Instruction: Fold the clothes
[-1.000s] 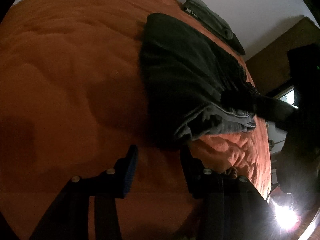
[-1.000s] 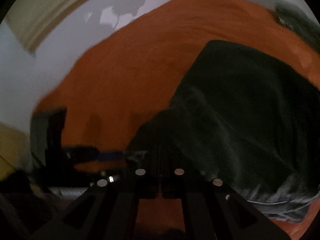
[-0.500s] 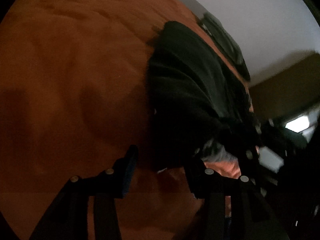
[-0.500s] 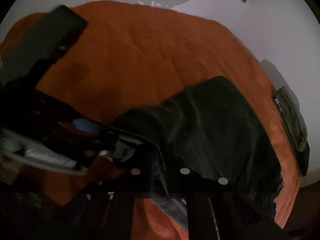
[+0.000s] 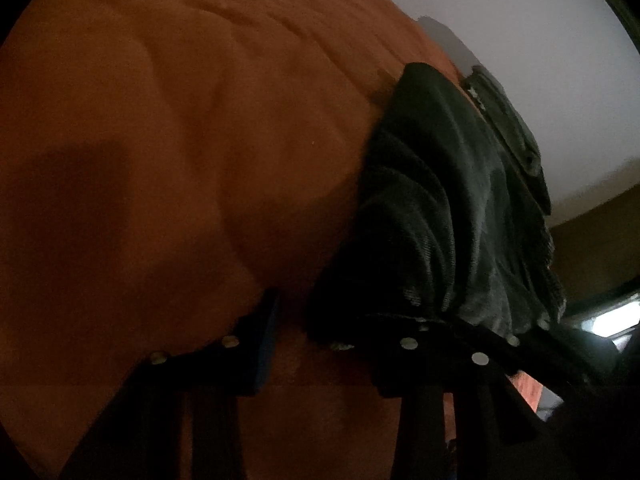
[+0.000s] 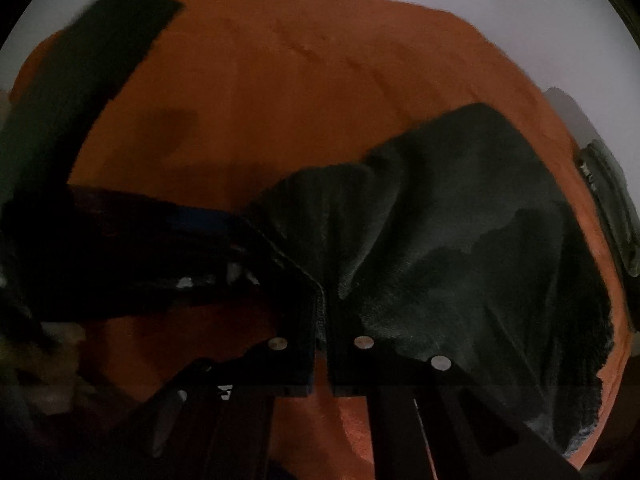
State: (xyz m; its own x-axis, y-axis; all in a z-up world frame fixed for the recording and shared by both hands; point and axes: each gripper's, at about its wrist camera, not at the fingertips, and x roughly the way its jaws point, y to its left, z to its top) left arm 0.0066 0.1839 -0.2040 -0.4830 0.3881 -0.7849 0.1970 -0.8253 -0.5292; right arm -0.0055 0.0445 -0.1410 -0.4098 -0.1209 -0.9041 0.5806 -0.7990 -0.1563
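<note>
A: Since the earlier frame we have both dropped closer to the bed [image 5: 168, 128], and the left tool [image 5: 296, 332] has just been closing, though its fingers are apart with only blanket between them.

B: Our right tool [image 6: 320, 316] pinches the hem of the dark garment [image 6: 460, 240], which runs away toward the bed's far edge. The folded grey piece [image 6: 612, 216] sits beyond, clear of us.

A: The hem lies just right of our left tool.

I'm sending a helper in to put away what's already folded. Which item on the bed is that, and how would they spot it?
Start at the orange bedspread. Beyond the big dark garment spread across it, at the bed's far edge by the white wall, lies a small grey-green folded garment. It is compact and lighter in colour, and neither pair of tongs touches it.
</note>
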